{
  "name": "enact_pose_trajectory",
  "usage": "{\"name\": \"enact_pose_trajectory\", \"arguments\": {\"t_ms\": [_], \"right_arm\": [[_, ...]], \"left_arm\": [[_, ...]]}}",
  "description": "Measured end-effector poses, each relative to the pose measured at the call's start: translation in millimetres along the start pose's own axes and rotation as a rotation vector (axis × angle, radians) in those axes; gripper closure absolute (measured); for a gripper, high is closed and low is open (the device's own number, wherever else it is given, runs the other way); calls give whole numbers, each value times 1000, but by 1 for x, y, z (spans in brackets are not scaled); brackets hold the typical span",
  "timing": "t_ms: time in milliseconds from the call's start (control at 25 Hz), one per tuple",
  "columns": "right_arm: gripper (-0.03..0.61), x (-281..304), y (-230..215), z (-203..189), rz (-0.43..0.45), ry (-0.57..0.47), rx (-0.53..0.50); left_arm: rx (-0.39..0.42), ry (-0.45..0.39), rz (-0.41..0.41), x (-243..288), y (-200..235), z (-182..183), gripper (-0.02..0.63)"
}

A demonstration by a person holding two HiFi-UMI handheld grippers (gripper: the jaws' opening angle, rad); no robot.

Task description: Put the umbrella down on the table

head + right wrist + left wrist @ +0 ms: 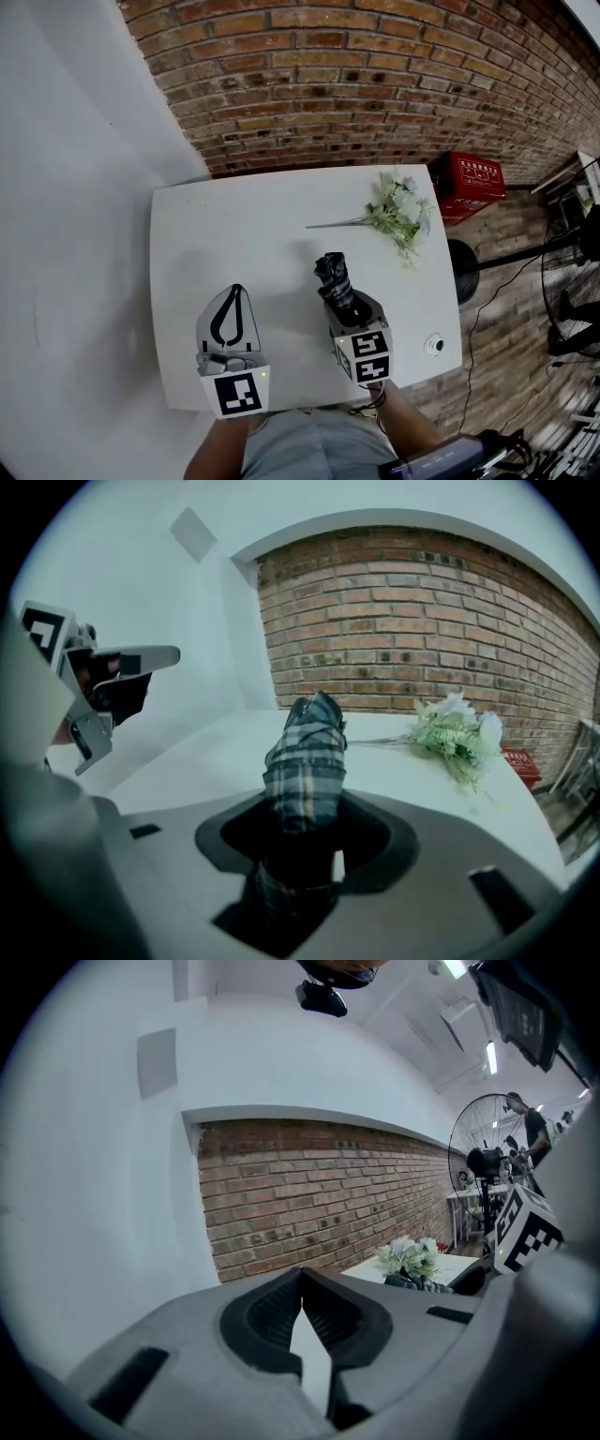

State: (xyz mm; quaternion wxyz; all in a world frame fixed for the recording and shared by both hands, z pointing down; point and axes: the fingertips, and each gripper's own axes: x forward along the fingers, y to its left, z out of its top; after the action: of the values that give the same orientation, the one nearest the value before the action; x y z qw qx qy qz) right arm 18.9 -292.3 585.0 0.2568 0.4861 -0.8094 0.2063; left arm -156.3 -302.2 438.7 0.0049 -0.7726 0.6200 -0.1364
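One folded plaid umbrella (334, 275) was clamped in the right gripper (305, 834), angled toward the table (234, 225) for laying down; the left gripper (231, 314) was closed, empty and held aside.

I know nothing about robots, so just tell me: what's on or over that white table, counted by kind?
Grippers: 2 (left gripper, right gripper)
Folded plaid umbrella, held in the right gripper: 1
Loose bunch of flowers: 1
Unidentified small round object: 1
Total: 5
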Motion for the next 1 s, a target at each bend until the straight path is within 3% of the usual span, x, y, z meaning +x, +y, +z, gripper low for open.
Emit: {"name": "enact_pose_trajectory", "arguments": {"t_ms": [1000], "right_arm": [[373,29,1,-28,50,176,55]], "left_arm": [[2,29,35,-2,16,-8,607]]}}
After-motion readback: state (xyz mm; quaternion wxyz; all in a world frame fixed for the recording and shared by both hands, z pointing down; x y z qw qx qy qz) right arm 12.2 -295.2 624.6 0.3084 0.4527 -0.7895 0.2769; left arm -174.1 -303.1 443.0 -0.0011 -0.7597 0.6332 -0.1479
